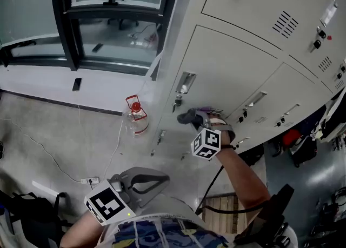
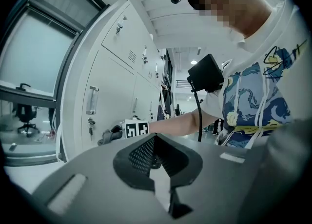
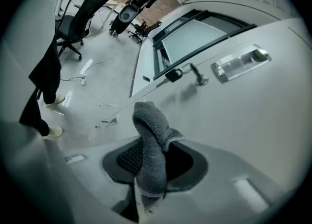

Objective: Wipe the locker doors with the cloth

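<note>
Pale grey locker doors (image 1: 227, 68) fill the right of the head view. My right gripper (image 1: 197, 120) is shut on a dark grey cloth (image 1: 187, 116), which it holds up at a door just below the metal handle (image 1: 185, 82) and the lock (image 1: 177, 101). In the right gripper view the cloth (image 3: 151, 140) stands folded up out of the gripper (image 3: 148, 172), close to the door (image 3: 243, 120). My left gripper (image 1: 141, 179) hangs low by the person's body, away from the lockers. Its jaws (image 2: 157, 162) look shut with nothing in them.
A clear bottle with a red cap (image 1: 136, 114) stands on the floor at the locker's foot. A cable and power strip (image 1: 89, 180) lie on the floor to the left. A dark-framed window (image 1: 70, 25) is beyond them. An office chair (image 3: 73, 20) stands further off.
</note>
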The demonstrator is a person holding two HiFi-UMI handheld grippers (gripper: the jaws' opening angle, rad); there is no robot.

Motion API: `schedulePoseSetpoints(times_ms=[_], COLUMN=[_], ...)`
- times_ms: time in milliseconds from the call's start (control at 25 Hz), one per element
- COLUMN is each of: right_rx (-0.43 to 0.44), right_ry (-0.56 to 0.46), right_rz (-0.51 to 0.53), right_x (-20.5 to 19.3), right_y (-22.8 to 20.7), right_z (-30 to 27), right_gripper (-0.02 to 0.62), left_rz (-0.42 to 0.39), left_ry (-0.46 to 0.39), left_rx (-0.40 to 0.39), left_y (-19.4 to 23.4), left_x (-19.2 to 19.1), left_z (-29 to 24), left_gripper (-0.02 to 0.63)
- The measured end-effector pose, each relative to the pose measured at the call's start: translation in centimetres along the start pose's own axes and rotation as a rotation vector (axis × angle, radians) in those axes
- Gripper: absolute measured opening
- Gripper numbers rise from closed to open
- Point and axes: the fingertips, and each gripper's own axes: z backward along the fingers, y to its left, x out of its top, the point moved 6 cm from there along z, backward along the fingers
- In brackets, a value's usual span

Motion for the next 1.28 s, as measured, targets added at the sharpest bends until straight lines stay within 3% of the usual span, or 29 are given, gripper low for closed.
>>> schedulePoseSetpoints(times_ms=[200,360,480,680,880,1040,1280], right_rx=[0.069,0.03,-0.074,-0.349,-0.521,-0.533,-0.45], right_ry=[0.024,0.011,-0.061,-0.184,-0.191,-0.179,-0.155], right_rz=[-0.018,-0.027,-0.039,-0.002,0.005,0.023,0.094], right_x=[-0.5,1.3,4.0,8.2,8.8,8.7,8.2], right_y=[1.7,-0.8,-5.7,-15.0,-21.7,-23.0,-19.6], right_z=[-1.5,2.4,8.2,17.3,20.7,19.8,16.6], right_gripper=[0.114,0.115,0.115,0.115,0.115,0.115,0.115], left_rz=[-0.02,-0.027,-0.025,-0.025,-0.013,-0.004,0.0], left_ry=[0.01,0.002,-0.01,-0.02,-0.045,-0.044,-0.052], left_rx=[-0.003,-0.004,-0.006,-0.025,-0.003,0.032,0.062], left_y=[-0.9,-1.3,-1.6,-2.7,-3.8,-3.9,-4.0], left_x=[-0.1,0.3,0.7,1.1,1.0,0.7,0.6], left_z=[0.5,1.2,1.0,0.1,-0.1,-0.2,-1.0], left_gripper=[0.002,0.002,0.002,0.002,0.002,0.002,0.002])
